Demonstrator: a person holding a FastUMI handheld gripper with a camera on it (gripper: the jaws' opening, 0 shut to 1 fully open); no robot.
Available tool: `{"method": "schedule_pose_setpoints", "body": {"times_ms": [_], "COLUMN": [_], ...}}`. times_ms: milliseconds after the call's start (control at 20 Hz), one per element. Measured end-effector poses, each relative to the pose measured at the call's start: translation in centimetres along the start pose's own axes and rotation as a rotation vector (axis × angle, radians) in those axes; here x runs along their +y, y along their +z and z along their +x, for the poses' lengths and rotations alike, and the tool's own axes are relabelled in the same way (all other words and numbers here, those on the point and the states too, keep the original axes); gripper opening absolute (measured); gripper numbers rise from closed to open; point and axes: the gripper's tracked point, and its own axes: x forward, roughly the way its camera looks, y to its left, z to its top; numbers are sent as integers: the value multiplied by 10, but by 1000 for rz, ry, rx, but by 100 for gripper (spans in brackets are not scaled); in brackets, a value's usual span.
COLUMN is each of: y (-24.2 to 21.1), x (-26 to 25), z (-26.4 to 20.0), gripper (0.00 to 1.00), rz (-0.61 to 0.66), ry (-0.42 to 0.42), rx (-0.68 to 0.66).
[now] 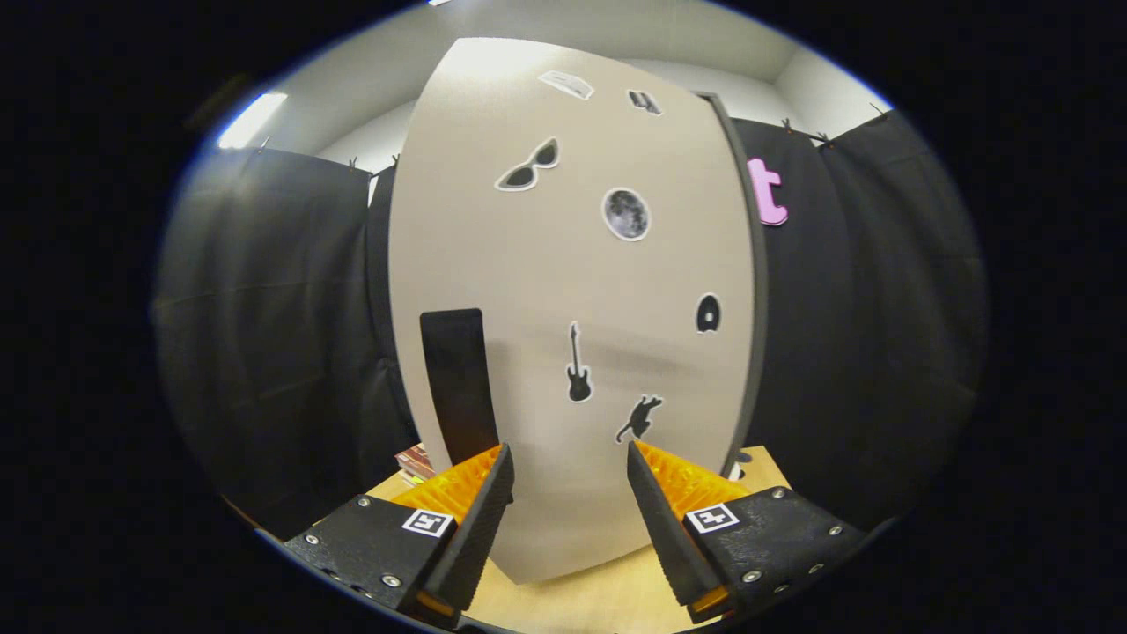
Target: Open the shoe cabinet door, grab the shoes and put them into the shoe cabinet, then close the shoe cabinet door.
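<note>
My gripper was nearest the lens, fingers spread wide apart, nothing clamped between them. Both fingertips sat right up against the shoe cabinet door, which stood just ahead and filled the gap between the fingers. Couldn't tell if the tips actually touched the panel or hovered a hair off it; fisheye made that unclear.

Door was a pale beige panel, upright, standing on a light wooden table. A black vertical handle sat on the door's left side, directly beyond my left fingertip. Stickers on the door face: sunglasses, a moon, a guitar, a cat-like silhouette, a small dark arch shape, two more near the top too small to read. Dark edge strip ran down the door's right side.

Left of the cabinet base, some stacked books on the table, probably. Black cloth wall behind on both sides, white ceiling above.
</note>
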Motion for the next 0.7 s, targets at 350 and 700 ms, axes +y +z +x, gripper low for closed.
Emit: {"method": "schedule_pose_setpoints", "body": {"times_ms": [350,700], "y": [7,13], "x": [22,19], "z": [67,72], "gripper": [86,87], "rz": [-5,-28], "ry": [-7,-45], "rx": [11,12]}}
